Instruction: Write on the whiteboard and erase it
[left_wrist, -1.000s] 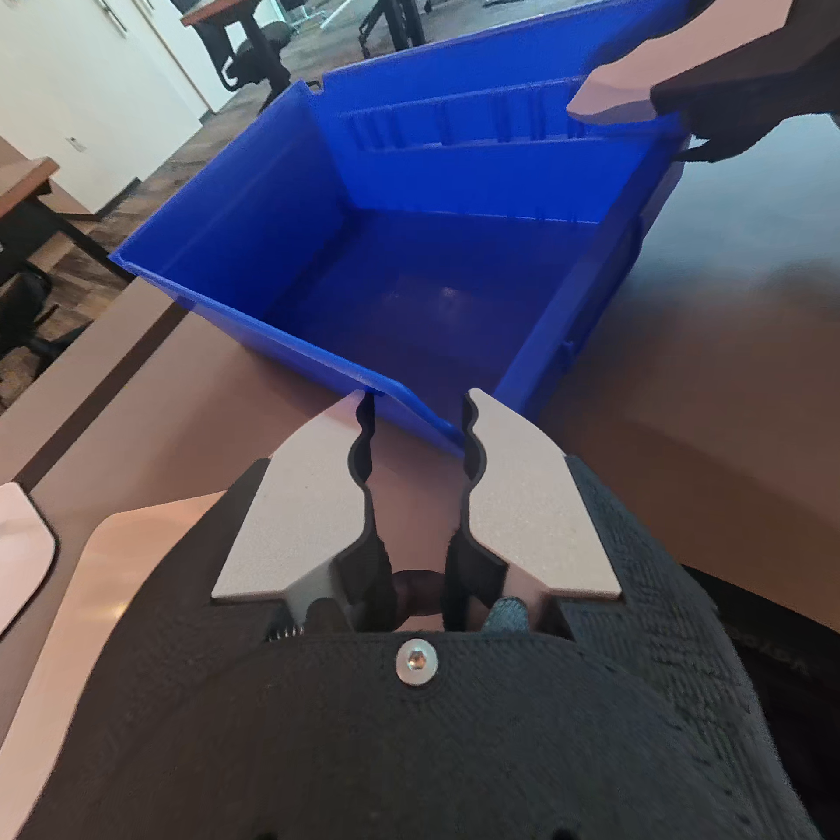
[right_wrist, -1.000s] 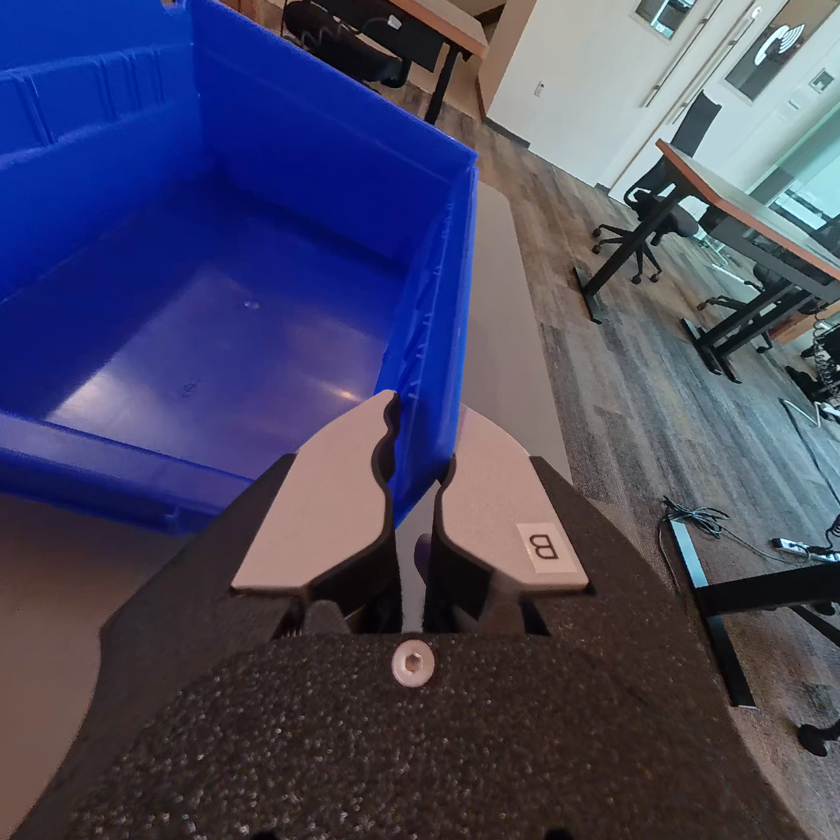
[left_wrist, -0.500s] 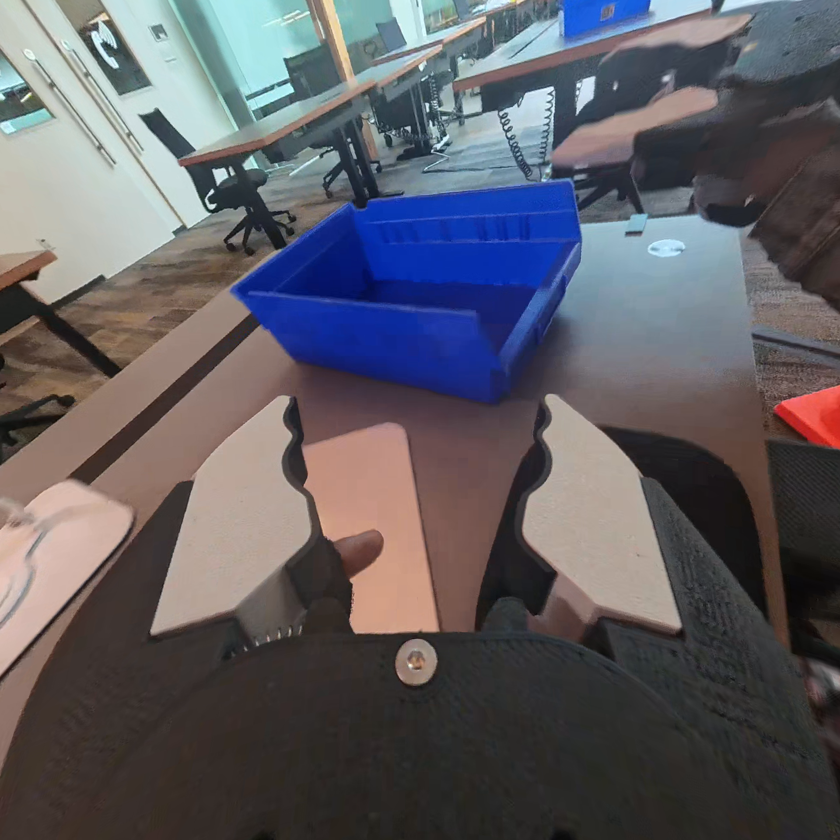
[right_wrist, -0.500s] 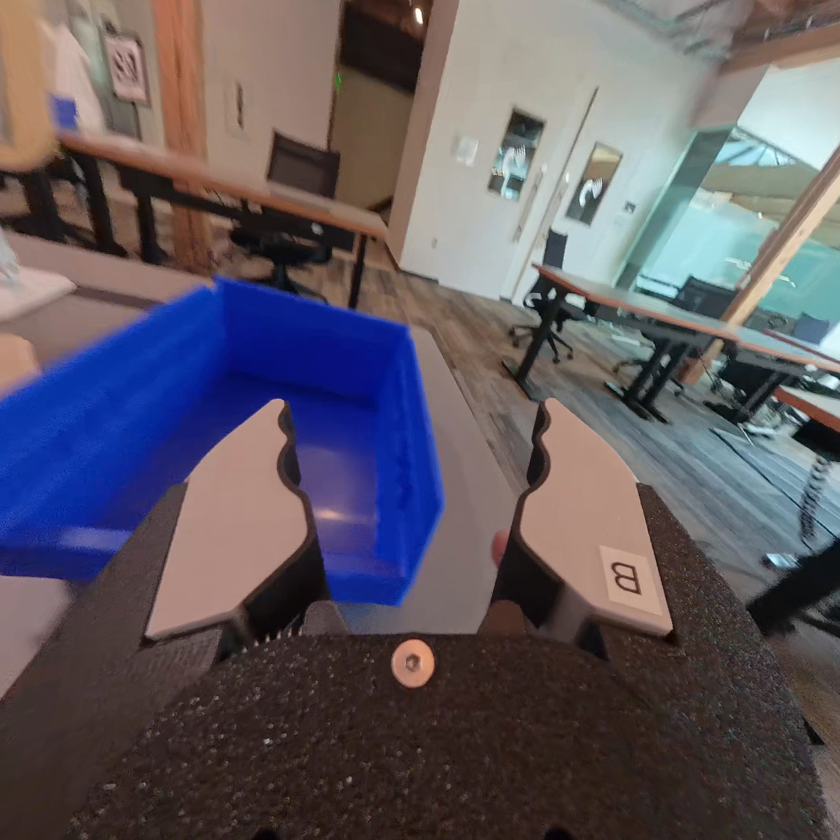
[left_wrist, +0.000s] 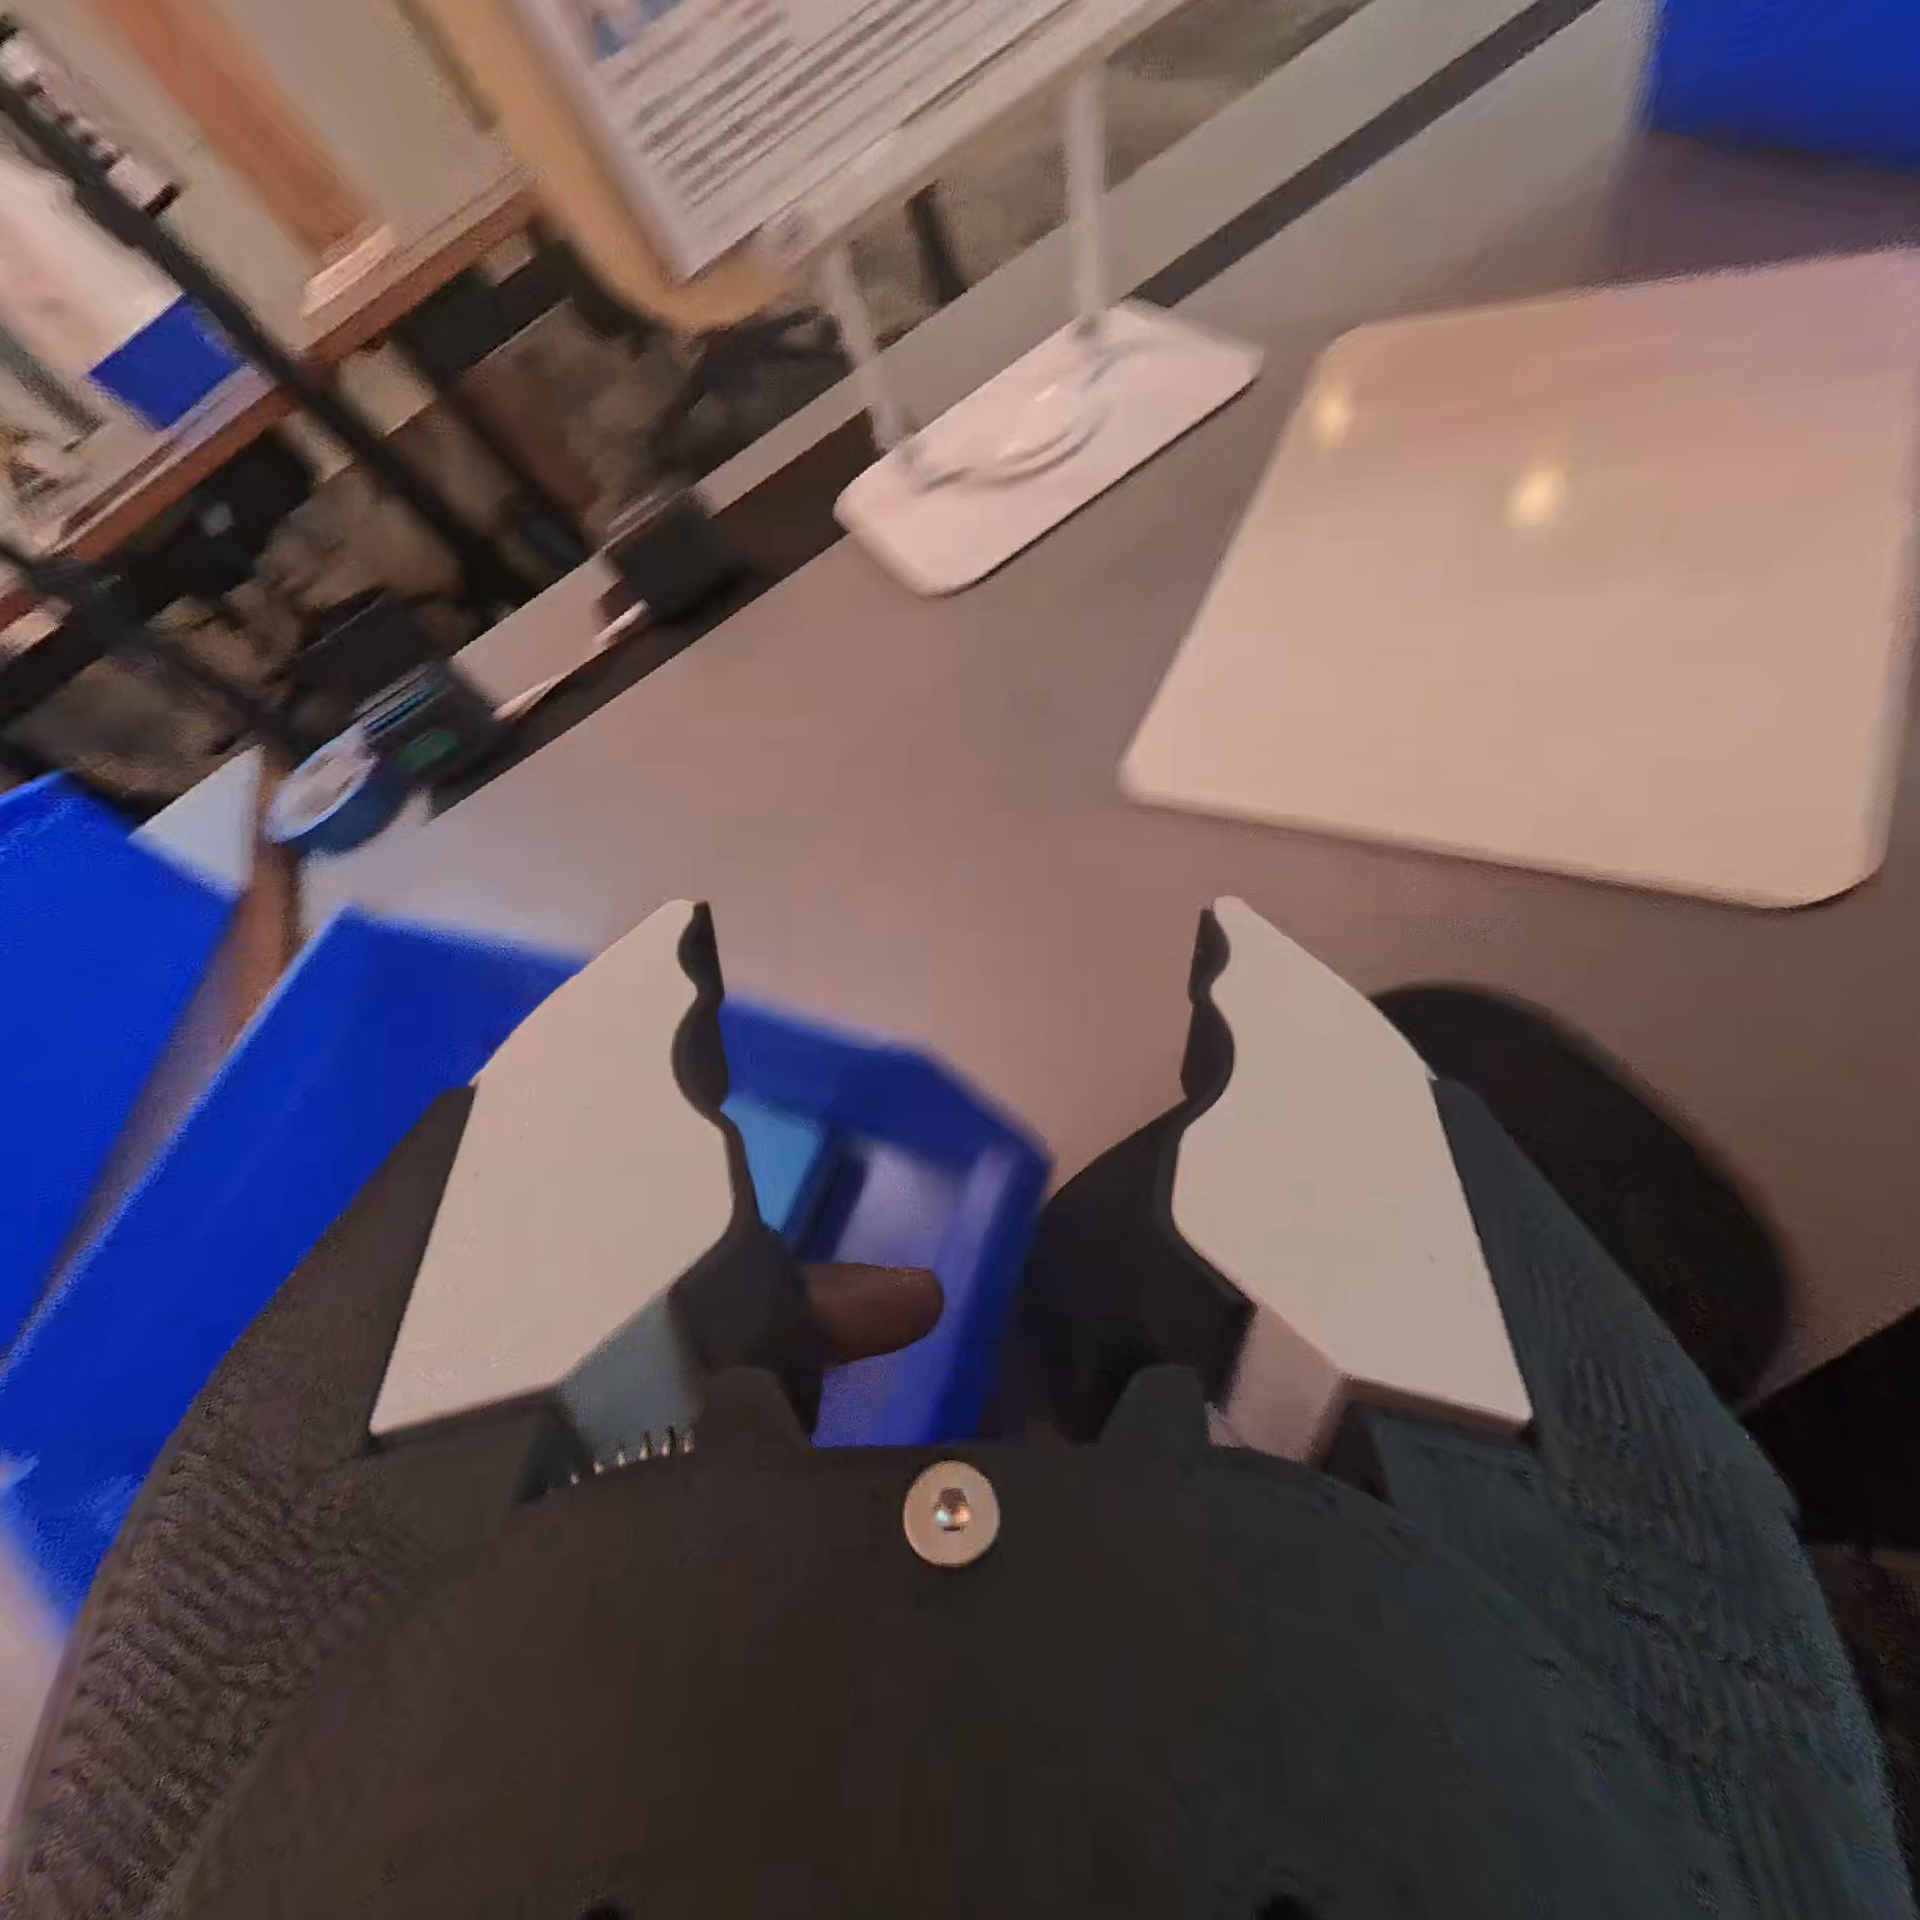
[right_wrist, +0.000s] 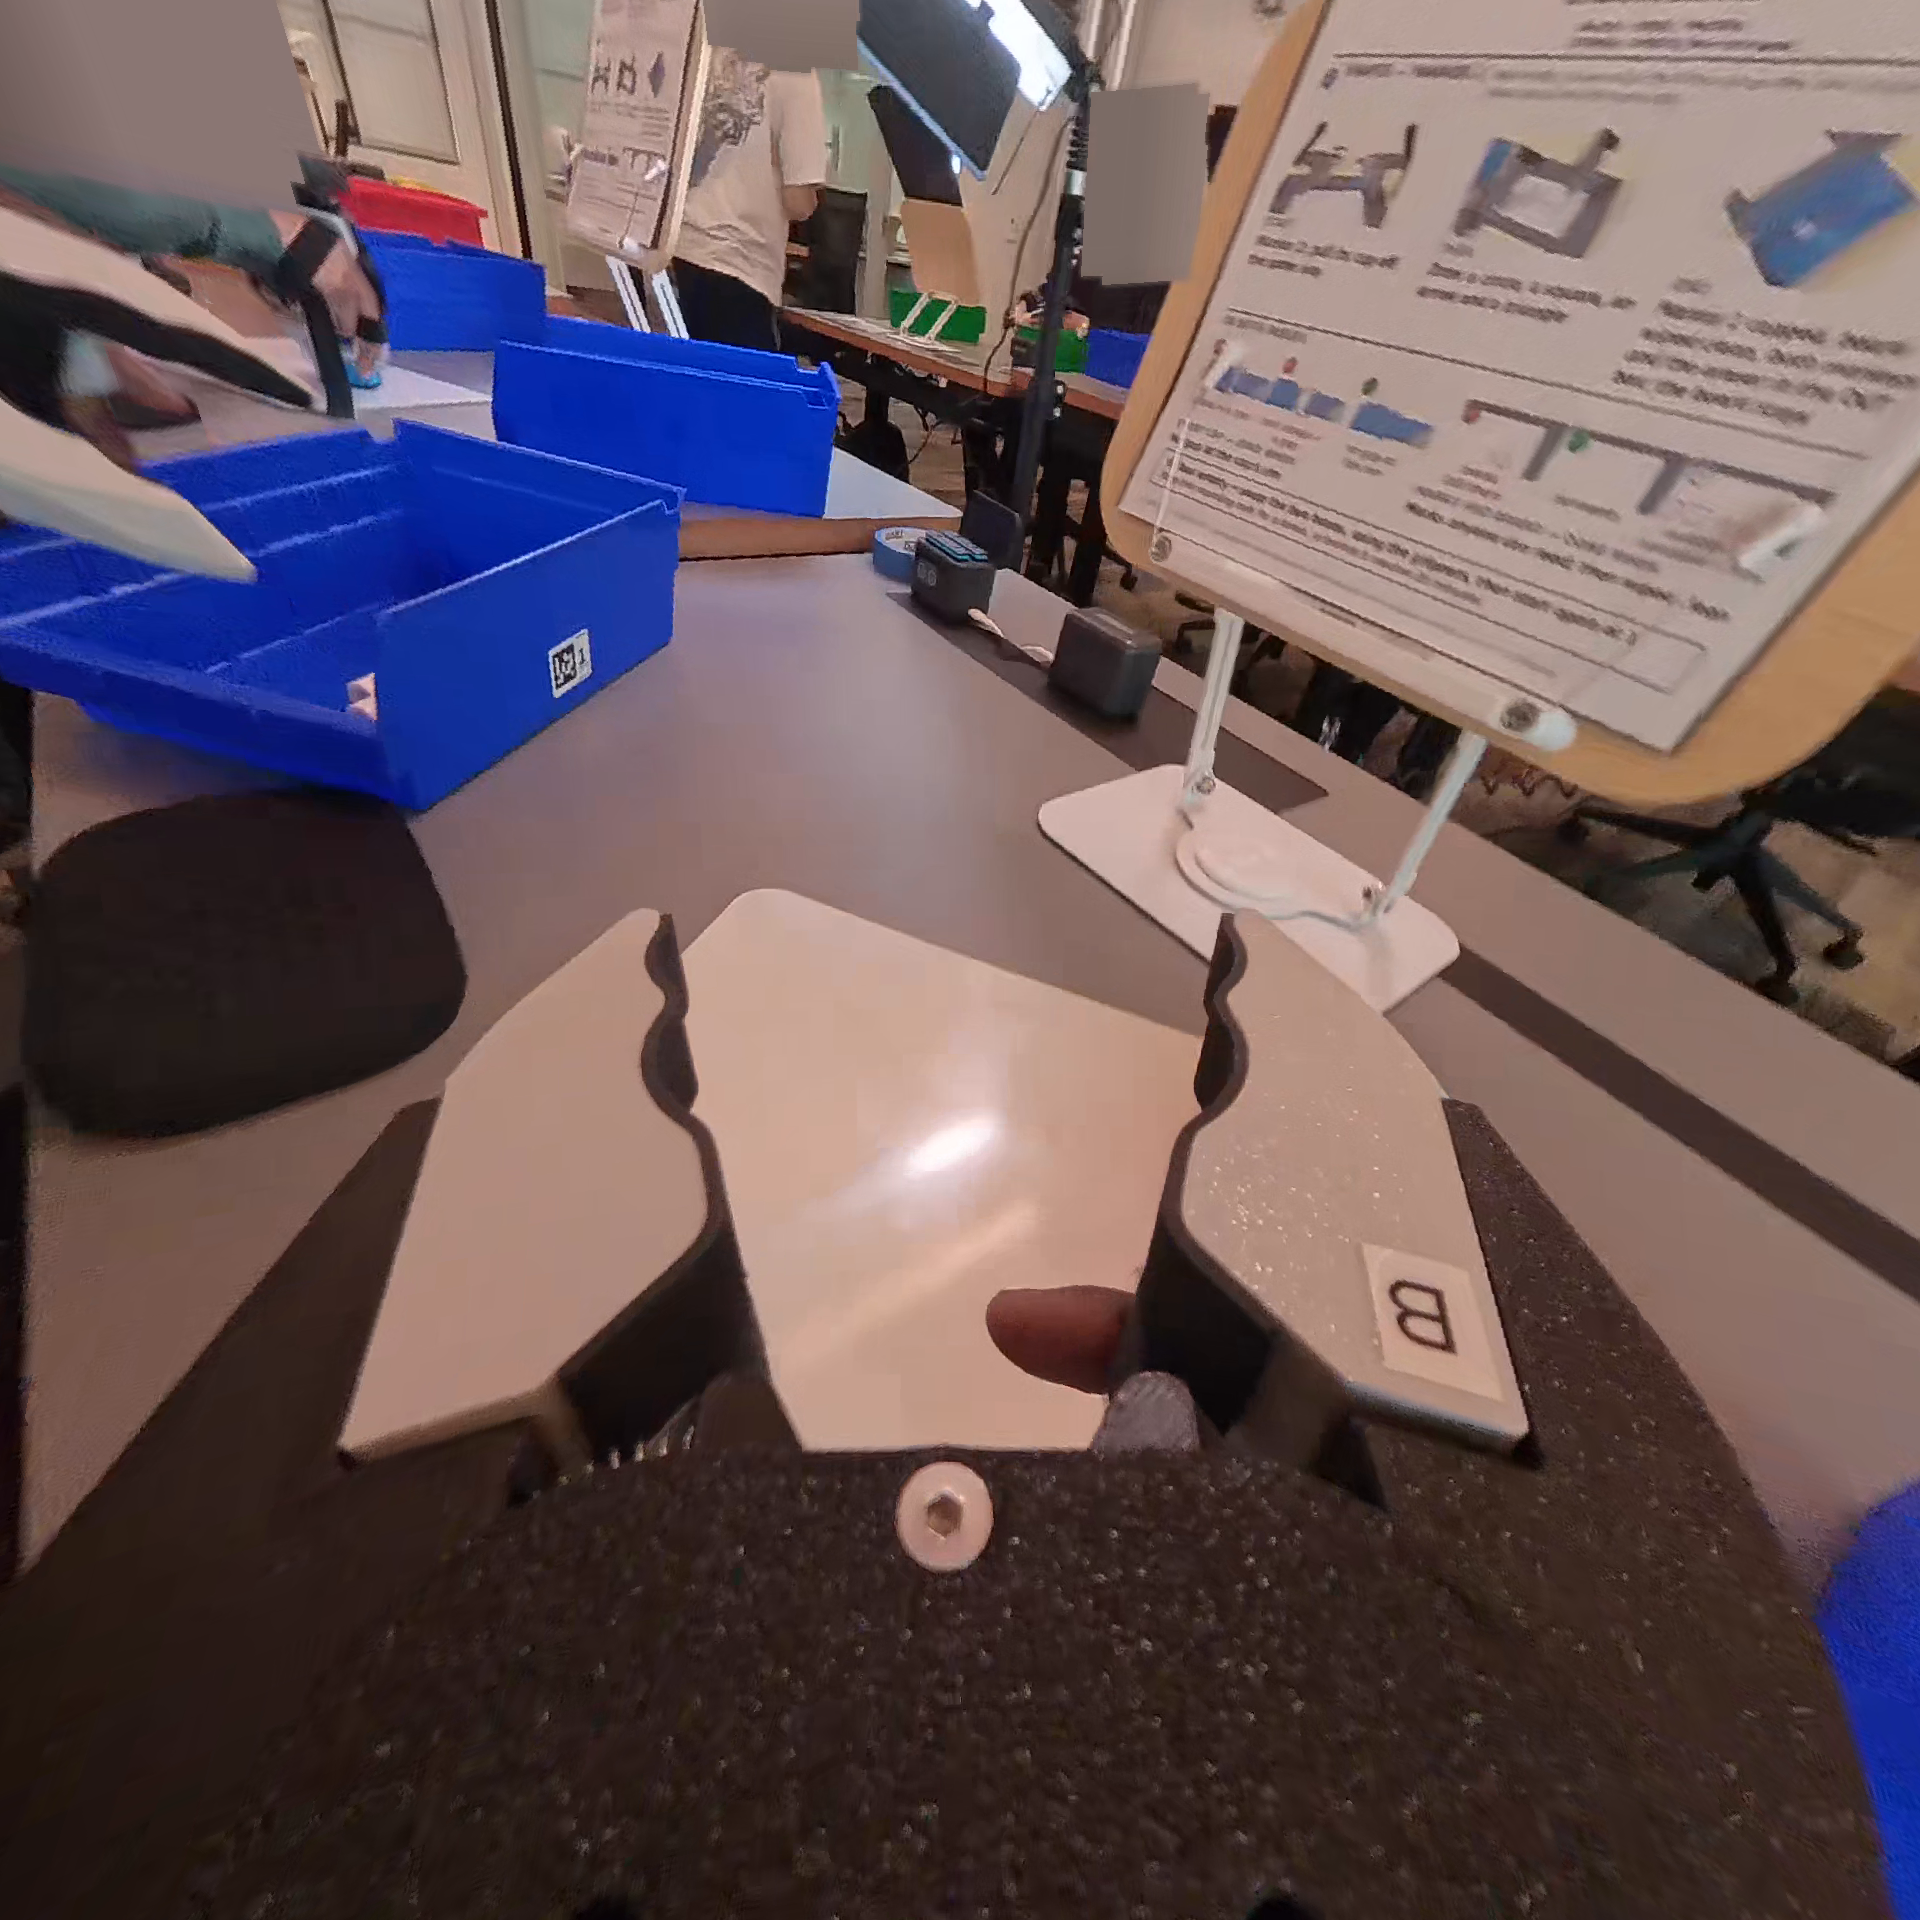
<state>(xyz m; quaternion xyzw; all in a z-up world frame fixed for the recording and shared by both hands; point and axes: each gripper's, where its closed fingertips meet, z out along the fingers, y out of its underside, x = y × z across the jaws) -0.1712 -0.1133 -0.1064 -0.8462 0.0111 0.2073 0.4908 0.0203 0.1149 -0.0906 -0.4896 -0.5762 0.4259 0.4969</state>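
1. Left wrist view: the left gripper hangs over the grey table with its jaws spread wide and nothing between them; a fingertip shows at their base.
2. Below and to the left of this claw lies a blue bin, blurred, so what it holds cannot be made out.
3. Ahead and to the right of it, the white whiteboard lies flat on the table, its surface blank. A black pad lies just right of the right finger.
4. Right wrist view: the right gripper has its jaws equally wide apart and empty, directly above the whiteboard, which fills the gap between the fingers.
5. Ahead and right of this claw stands an instruction sheet on a white stand; ahead left sit the black pad and a divided blue bin.
6. The left gripper shows at the far left edge, above that bin.
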